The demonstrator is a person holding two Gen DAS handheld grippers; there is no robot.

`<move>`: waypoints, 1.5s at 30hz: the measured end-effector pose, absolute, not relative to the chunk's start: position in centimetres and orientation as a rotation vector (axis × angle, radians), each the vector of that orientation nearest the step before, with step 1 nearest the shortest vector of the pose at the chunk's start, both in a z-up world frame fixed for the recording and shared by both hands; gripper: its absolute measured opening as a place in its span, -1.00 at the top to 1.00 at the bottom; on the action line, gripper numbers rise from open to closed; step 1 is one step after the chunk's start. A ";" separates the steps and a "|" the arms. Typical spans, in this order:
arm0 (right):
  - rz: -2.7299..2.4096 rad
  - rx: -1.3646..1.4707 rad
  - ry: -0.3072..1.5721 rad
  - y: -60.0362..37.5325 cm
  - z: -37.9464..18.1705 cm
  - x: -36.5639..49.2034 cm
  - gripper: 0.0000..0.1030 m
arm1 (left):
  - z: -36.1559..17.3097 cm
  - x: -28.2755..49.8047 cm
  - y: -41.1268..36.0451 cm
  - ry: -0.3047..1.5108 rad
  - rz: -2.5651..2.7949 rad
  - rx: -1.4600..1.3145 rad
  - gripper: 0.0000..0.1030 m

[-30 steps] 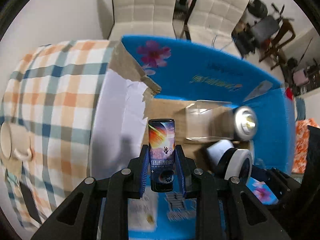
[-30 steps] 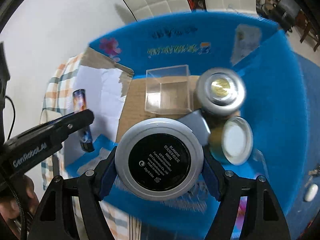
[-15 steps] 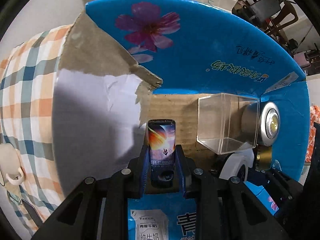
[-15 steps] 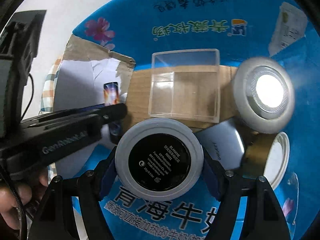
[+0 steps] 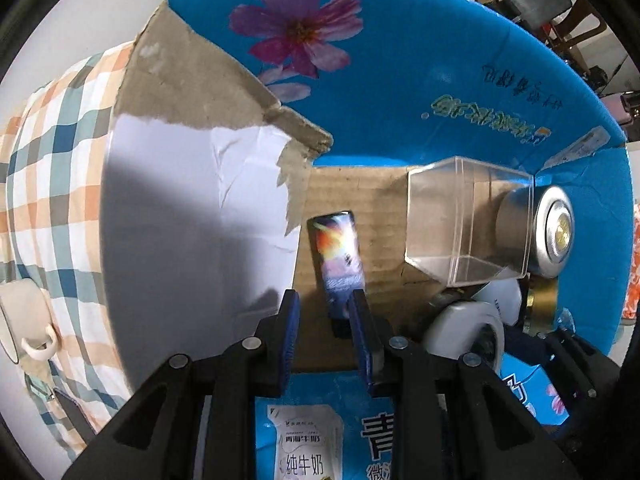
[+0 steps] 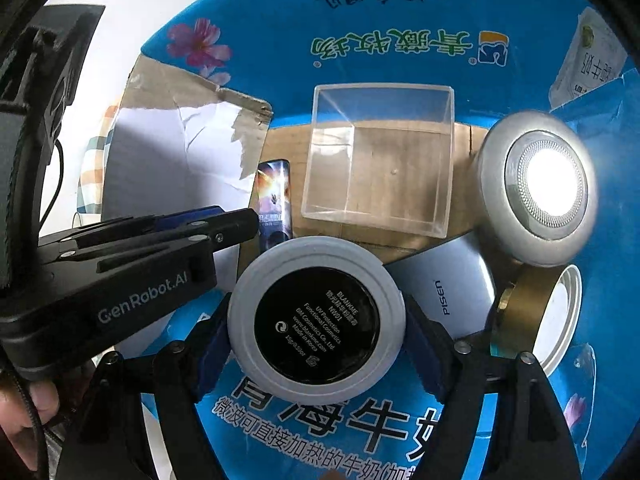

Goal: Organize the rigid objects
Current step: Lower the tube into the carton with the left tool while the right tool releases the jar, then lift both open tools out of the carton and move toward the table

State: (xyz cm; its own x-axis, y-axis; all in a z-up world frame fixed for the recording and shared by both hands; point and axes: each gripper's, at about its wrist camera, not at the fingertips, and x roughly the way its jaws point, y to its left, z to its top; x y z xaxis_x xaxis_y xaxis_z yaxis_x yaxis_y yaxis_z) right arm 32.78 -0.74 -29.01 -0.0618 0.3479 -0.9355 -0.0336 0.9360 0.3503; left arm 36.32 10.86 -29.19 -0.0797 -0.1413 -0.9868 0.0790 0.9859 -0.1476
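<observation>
Covering the table, a plaid cloth (image 5: pixel 48 152) lies under a blue cardboard box (image 5: pixel 440 92) with a torn left flap; a white mug (image 5: pixel 24 320) sits on the cloth, and dark furniture shows beyond. On the brown box floor stand a clear plastic cube (image 6: pixel 380 156), a silver round tin (image 6: pixel 536 188), a grey power bank (image 6: pixel 448 284) and a gold tape roll (image 6: pixel 520 312).

A galaxy-print lighter (image 5: pixel 339 260) lies with its long axis pointing away from the left gripper (image 5: pixel 326 328), leaning left. Its near end touches the right finger; the left finger is clear, jaws parted.

The right gripper (image 6: pixel 316 344) clamps a round cosmetic compact (image 6: pixel 316 320), black label facing the camera, above the box's near edge.
</observation>
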 end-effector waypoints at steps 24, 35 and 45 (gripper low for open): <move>0.028 0.027 1.487 -6.7 -22.7 28.4 -0.95 | -20.4 27.3 7.8 1.449 -0.123 -0.017 -1.00; 0.039 0.025 1.346 -8.4 -14.0 24.0 -0.95 | -12.7 26.3 9.5 1.282 -0.111 -0.051 -1.00; 0.066 0.018 1.222 -10.0 -4.9 19.1 -0.95 | -6.8 22.1 8.7 1.183 -0.118 -0.075 -1.00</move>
State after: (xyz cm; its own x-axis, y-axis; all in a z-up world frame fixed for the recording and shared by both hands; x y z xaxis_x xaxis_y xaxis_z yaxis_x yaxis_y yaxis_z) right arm 19.15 -10.02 -4.87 0.3401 0.0607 -0.9384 -0.0410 0.9979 0.0496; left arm 22.14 8.73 -6.82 0.3729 -0.1311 -0.9186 0.0528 0.9914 -0.1200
